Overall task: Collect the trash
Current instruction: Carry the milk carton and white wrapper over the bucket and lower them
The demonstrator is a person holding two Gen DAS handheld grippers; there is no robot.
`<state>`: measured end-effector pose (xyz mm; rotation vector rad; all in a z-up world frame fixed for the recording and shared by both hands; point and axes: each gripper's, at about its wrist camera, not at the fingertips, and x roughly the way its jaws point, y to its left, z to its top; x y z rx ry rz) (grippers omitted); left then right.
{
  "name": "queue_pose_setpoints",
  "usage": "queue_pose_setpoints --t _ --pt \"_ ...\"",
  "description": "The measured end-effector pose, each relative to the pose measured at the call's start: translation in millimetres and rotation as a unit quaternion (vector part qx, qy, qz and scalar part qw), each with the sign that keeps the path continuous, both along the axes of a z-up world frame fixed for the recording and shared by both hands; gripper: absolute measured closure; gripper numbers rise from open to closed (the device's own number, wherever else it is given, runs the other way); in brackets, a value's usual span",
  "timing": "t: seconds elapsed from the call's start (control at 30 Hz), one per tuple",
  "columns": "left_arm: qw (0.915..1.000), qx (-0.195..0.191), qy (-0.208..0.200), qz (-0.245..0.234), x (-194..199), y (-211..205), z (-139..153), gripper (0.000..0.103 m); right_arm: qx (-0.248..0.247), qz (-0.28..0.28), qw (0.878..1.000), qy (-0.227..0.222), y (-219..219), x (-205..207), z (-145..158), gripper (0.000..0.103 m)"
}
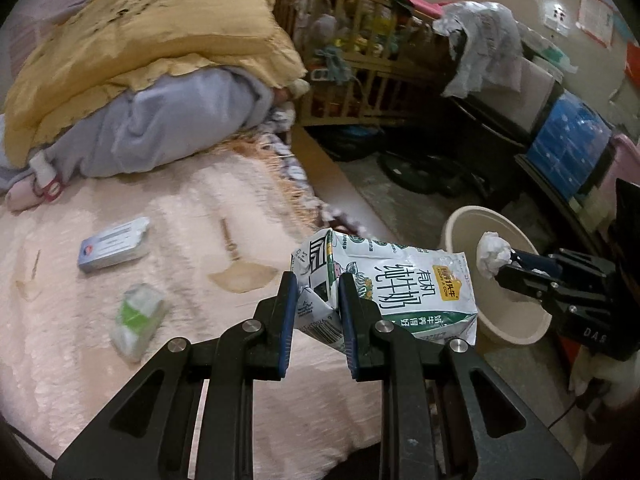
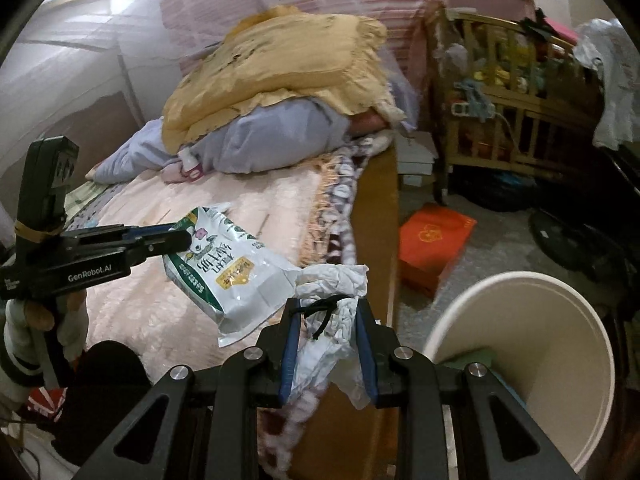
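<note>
My left gripper [image 1: 318, 284] is shut on a crumpled white-and-green milk carton [image 1: 404, 288], held above the edge of the pink bed. The same carton [image 2: 224, 272] shows in the right wrist view, with the left gripper [image 2: 180, 236] clamped on its top end. My right gripper [image 2: 328, 312] is shut on a wad of white tissue [image 2: 332, 292] with a black string across it. Seen from the left wrist, that tissue [image 1: 494, 254] hangs over the cream bin [image 1: 460, 224] on the floor. The bin [image 2: 560, 320] stands just right of the right gripper.
On the bed [image 1: 180, 208] lie a flat grey-blue packet [image 1: 114, 244] and a green-and-white tissue pack [image 1: 138, 320]. A yellow quilt [image 1: 152, 40] is piled behind. An orange bag [image 2: 434, 244] lies on the floor, beside a wooden crib [image 2: 500, 92] and clutter.
</note>
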<state>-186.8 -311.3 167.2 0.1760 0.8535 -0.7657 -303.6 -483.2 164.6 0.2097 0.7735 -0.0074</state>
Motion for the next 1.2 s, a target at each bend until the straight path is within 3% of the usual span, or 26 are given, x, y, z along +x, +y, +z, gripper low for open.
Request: queue_pose_setpoints --t 0.77,1.2 --pt "0.9971 0.018 0.009 -0.074 -29.1 -104.1 -12.6 0.084 0.017 -0.095 0.995 0.003 -84.3 -56.9 -10.7 0.077" --pt "0.9955 0.036 0.014 -0.086 -37.5 -145.6 -28.2 0.085 0.029 -0.134 0.990 0.013 -117.9 -78.2 -26.9 0.077"
